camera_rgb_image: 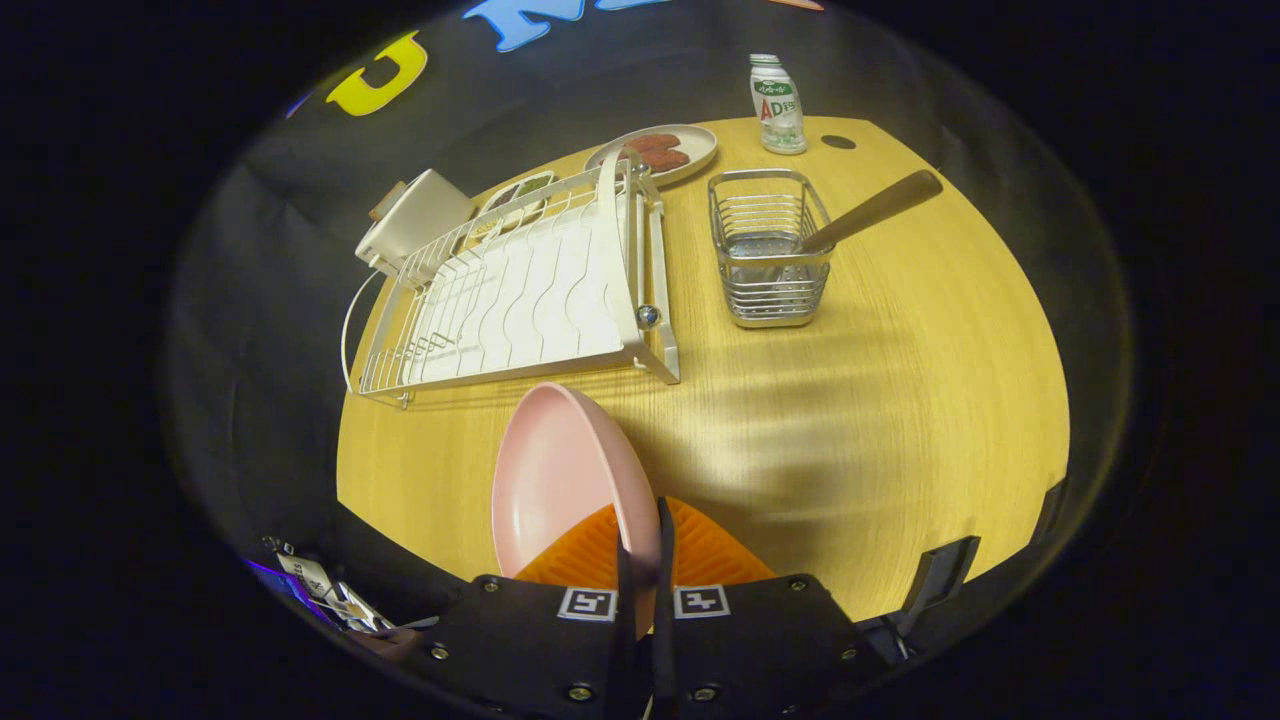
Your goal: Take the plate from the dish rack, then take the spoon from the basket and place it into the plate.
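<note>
The gripper is clenching the pink plate by its near rim — both fingers are pressing on the edge, and the plate is standing nearly on its side, rising up just ahead of the fingertips and leaning a little to their left. It is hanging over bare table, already out of the dish rack, which is lying beyond the plate and slightly left of the fingers' line.

The step in hand looks to be setting the plate down. To do that well, the wrist should be rolling the plate toward flat while lowering it, so the underside meets the wood evenly instead of dropping off one edge. The open patch ahead and to the right of the fingers seems the sensible spot — near the basket, yet apart from the rack's corner.

The spoon is waiting in that basket, well beyond the fingers to the right, its wooden handle leaning out over the rim.
</note>
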The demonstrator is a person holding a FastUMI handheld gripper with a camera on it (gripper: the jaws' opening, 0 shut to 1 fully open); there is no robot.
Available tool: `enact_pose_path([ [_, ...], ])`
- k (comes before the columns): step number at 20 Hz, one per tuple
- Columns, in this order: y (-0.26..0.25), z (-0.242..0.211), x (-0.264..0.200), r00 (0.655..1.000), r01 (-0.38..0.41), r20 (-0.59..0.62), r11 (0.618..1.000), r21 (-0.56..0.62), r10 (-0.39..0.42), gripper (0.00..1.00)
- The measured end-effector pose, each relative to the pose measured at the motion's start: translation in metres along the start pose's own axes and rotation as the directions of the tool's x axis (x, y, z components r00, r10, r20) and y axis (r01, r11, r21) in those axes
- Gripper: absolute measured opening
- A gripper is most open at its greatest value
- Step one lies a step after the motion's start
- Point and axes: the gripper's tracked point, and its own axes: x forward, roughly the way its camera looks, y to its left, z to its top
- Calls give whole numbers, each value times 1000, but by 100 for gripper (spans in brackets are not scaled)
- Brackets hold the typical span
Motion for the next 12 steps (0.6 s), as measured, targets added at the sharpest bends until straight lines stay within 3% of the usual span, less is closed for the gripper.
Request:
enact_pose_path([
  [7,-7,-6,31,995,-94,-20,995,41,95,6],
  [12,-17,1,30,995,-95,20,995,45,94,12],
])
